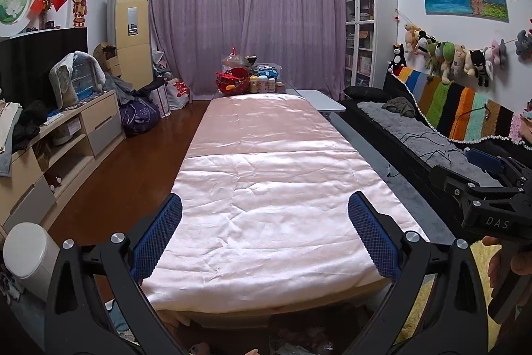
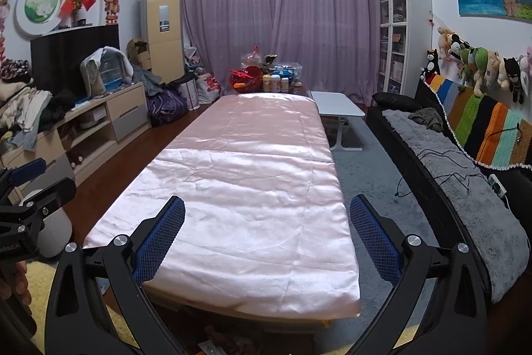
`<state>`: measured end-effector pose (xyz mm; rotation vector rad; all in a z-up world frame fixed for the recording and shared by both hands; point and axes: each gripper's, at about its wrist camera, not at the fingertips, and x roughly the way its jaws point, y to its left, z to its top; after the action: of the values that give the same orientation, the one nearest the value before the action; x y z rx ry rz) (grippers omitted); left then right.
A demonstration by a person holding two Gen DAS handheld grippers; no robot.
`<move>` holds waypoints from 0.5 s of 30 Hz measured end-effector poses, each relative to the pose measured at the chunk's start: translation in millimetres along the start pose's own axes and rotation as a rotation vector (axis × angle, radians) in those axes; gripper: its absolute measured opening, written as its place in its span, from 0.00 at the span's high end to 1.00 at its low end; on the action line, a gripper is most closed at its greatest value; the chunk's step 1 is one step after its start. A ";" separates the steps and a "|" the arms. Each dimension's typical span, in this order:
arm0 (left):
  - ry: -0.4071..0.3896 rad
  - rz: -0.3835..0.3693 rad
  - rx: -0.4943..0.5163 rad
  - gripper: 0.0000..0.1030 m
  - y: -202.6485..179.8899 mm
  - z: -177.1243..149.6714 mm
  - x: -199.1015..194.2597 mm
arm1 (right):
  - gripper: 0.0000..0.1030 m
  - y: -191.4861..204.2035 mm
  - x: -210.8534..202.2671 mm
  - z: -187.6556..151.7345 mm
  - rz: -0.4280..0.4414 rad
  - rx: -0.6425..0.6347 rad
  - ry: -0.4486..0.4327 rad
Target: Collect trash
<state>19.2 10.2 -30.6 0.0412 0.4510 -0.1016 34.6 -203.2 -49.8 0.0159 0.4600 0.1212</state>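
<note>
1. The long tabletop point(image 1: 266, 175) was covered by a glossy, creased pink satin cloth point(image 2: 239, 188); its covered span carried nothing.
2. At the far end stood a cluster of jars and a red basket point(image 1: 232, 82), before mauve pleated curtains point(image 1: 249, 5).
3. A white cylindrical bin point(image 1: 28, 252) stood on the floor at the left, just beside the tabletop's near corner.
4. Small litter point(image 2: 219, 338) lay under the near edge; detail unclear.
5. The left claw point(image 1: 265, 232) and right claw point(image 2: 267, 235) were both spread wide and empty, with blue textured pads.
</note>
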 end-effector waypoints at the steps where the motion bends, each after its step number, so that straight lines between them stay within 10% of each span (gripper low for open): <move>1: -0.002 0.003 -0.001 0.08 0.4 0.3 -0.7 | 0.03 -1.1 -0.6 0.6 0.002 0.004 -0.001; 15: -0.003 0.011 -0.020 0.08 3.4 0.4 -2.7 | 0.03 8.3 -7.4 1.6 0.010 -0.017 -0.022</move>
<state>17.3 13.8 -28.9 0.0244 0.4489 -0.0859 27.8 -195.9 -44.8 0.0024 0.4364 0.1349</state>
